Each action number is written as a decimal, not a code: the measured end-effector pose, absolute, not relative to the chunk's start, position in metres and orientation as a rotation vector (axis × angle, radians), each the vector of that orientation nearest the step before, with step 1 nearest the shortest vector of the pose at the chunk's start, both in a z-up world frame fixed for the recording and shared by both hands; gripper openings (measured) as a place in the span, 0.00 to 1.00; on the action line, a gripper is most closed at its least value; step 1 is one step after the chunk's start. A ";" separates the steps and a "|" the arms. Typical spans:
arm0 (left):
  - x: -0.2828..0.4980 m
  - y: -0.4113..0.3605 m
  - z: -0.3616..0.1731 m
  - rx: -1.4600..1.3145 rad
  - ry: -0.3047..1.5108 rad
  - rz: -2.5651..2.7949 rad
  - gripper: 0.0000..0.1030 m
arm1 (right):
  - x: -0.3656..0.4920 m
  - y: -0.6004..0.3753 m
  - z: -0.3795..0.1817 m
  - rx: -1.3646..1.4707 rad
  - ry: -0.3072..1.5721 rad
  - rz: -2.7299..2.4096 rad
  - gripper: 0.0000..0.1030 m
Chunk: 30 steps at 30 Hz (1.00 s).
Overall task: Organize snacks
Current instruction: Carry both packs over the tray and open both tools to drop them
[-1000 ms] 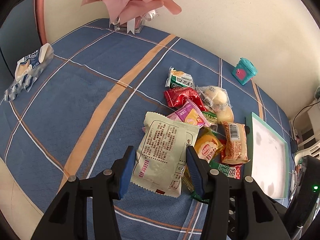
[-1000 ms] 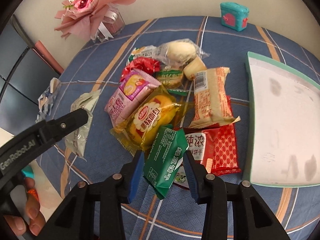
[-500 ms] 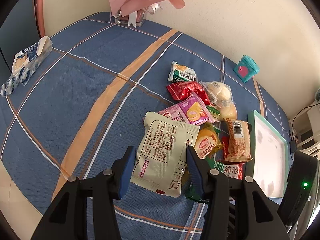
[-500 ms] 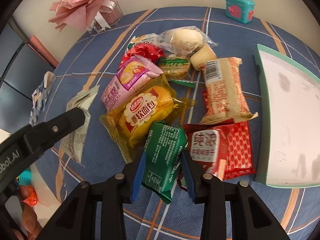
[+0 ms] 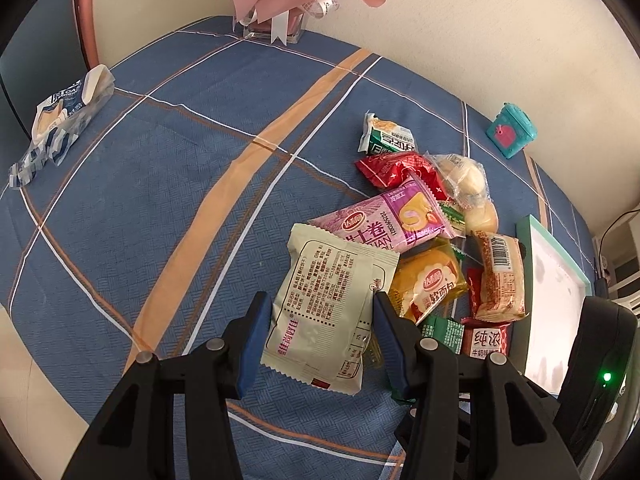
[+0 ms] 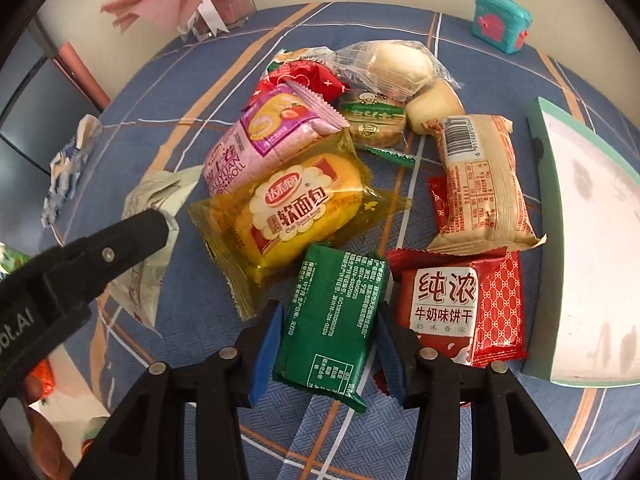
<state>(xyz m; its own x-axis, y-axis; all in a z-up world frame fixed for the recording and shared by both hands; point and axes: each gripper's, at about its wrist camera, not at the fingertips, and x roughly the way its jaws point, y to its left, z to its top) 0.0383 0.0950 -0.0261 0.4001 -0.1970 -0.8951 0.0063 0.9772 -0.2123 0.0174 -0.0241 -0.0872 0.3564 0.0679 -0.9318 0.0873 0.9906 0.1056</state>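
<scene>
Currently, going left to right on the counter [image 5: 168,184] with its blue plaid cloth: a crumpled blue-white wrapper [image 5: 60,120] sits alone at the far left, well apart from the pile. A pink bouquet in a clear vase [image 5: 276,4] stands at the back edge.

Left tongs [image 5: 318,330] grip a cream packet [image 5: 328,308], pads pressed on both its sides. The packet lies at the left edge of the snack pile, its top corner touching a pink roll-cake pack [image 5: 394,220].

Pile itself: yellow bread pack [image 6: 296,212] in the middle, overlapped by the pink pack above. Behind them a red foil pack [image 6: 304,78], a clear bag of pale buns [image 6: 394,66], a small green-and-white biscuit pack [image 6: 374,124].

Right tongs [image 6: 326,354] straddle a green packet [image 6: 334,322]; jaws have just been opening. Left pad sits against the packet's edge, right pad looks just clear of it, so I read no firm grip. The packet's top edge is close beside the yellow bread pack, and a red biscuit pack [image 6: 460,312] crowds it on the right, touching or nearly so.

A tan barcode pack [image 6: 480,184] lies on top of the red pack's upper end. Further right: a white tray with a green rim [image 6: 540,208], nothing in the visible part. A teal toy box [image 6: 502,22] sits at the back right, apart from everything.
</scene>
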 end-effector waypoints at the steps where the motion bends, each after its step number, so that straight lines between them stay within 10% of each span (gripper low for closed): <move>1: 0.038 0.095 -0.026 -0.184 1.155 -0.129 0.52 | 0.018 -0.023 -0.088 0.142 1.208 -0.013 0.48; 30: 0.034 0.067 0.019 -0.132 1.070 -0.153 0.51 | -0.008 -0.079 -0.015 0.294 1.044 -0.058 0.41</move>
